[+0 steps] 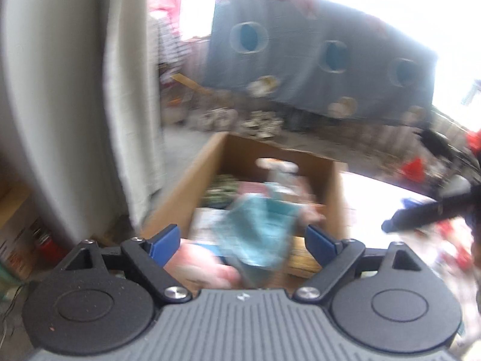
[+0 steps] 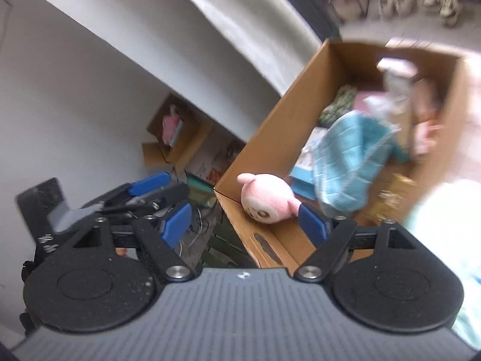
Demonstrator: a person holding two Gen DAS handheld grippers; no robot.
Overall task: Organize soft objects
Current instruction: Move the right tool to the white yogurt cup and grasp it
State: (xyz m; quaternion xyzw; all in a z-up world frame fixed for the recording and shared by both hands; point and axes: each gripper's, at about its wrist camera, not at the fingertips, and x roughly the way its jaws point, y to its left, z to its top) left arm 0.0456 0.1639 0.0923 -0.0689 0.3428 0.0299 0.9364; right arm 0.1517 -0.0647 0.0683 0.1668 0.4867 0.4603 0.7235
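An open cardboard box stands on the floor and holds mixed soft things. A teal waffle cloth lies crumpled on top of them. In the box's near corner sits a pink plush toy. My right gripper hovers over that corner, open, its pads touching nothing. In the left wrist view my left gripper is open above the box, with the blurred teal cloth and the pink plush seen in its gap, clear of both pads. The left gripper also shows left of the box.
A white curved wall runs along the box's left side. A smaller cardboard box with a pink item sits behind. A grey-blue cloth with round holes hangs at the back above shoes. A dark blurred bar juts in from the right.
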